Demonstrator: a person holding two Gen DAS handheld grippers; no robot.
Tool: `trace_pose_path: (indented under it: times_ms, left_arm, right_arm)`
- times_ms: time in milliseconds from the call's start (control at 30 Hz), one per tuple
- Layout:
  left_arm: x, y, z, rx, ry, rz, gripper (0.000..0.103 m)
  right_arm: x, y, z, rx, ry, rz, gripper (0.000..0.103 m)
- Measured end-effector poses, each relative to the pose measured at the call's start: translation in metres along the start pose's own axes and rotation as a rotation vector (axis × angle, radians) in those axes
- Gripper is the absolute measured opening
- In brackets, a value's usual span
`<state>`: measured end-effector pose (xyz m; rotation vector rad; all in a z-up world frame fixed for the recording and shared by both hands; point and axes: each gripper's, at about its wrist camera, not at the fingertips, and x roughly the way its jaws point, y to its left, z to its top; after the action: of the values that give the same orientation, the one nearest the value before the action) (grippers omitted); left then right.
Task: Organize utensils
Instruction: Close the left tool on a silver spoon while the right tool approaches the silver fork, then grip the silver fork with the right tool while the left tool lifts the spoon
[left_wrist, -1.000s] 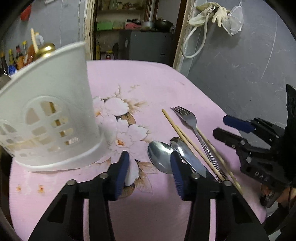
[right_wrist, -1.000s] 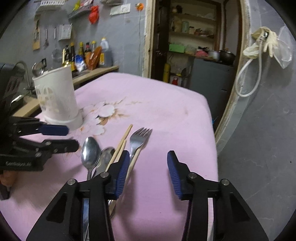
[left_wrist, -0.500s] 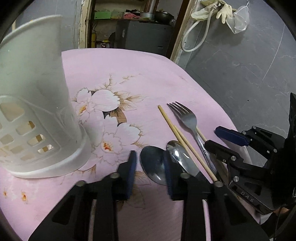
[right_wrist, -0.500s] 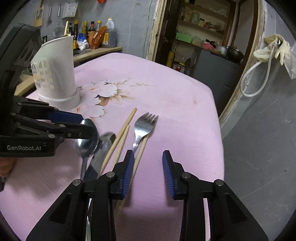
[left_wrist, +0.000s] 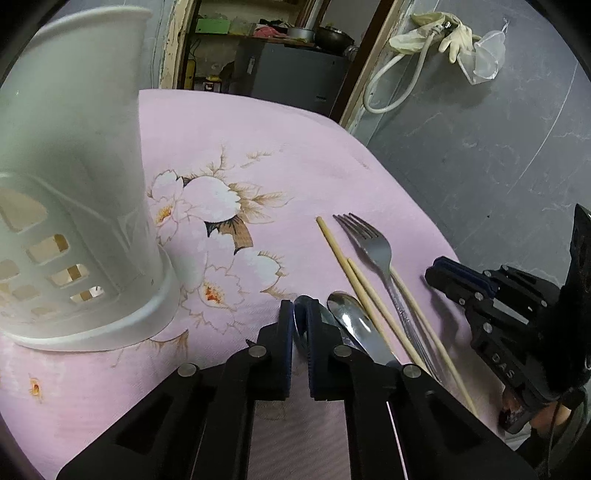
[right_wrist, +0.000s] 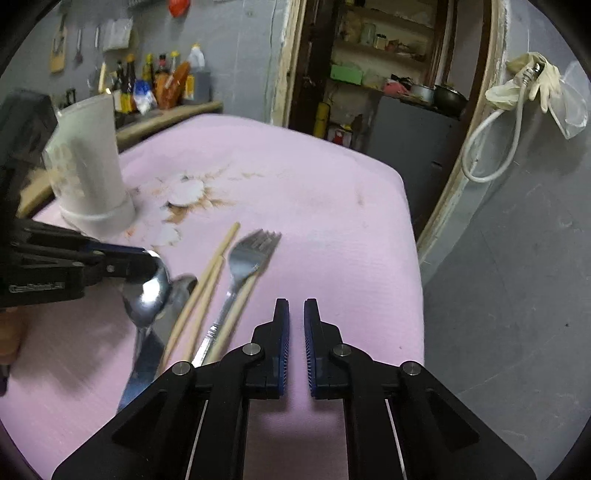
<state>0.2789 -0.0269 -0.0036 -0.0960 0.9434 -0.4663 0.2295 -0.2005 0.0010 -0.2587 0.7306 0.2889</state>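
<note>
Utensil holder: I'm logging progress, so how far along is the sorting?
Nothing visibly stored: no utensil shows above the holder. In hand: the left gripper has just closed on one spoon; the right gripper just closed, empty. Left: other spoon, fork, chopsticks, on the tablecloth.

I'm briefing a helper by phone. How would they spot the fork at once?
On the pink floral tablecloth, right of the white utensil holder, lies a row of cutlery. The fork lies among wooden chopsticks, the only piece with tines.

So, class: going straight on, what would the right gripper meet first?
The right gripper, jaws just closed on nothing, would probably meet bare tablecloth right of the fork; nothing else seems in line, though depth is unclear.
</note>
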Motion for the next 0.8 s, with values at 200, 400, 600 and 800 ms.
trace_pose_path:
  times_ms: [200,400,600,800]
  left_arm:
    - [-0.008,-0.003,0.001,0.008,-0.047,0.011,0.003]
    - [-0.019,-0.001,-0.001,0.002,-0.104,0.014,0.002]
    - [-0.023,-0.001,-0.003,0.011,-0.121,0.011,0.002]
    - [-0.02,0.001,-0.001,-0.008,-0.102,-0.007,0.002]
  right_arm:
    - [0.004,0.023,0.002,-0.058,0.022,0.048,0.006]
    - [0.011,0.028,0.005,-0.07,0.054,0.029,0.007]
    - [0.015,0.042,0.007,-0.115,0.069,0.001,0.007]
    - [0.025,0.032,0.017,-0.061,0.072,0.032,0.008]
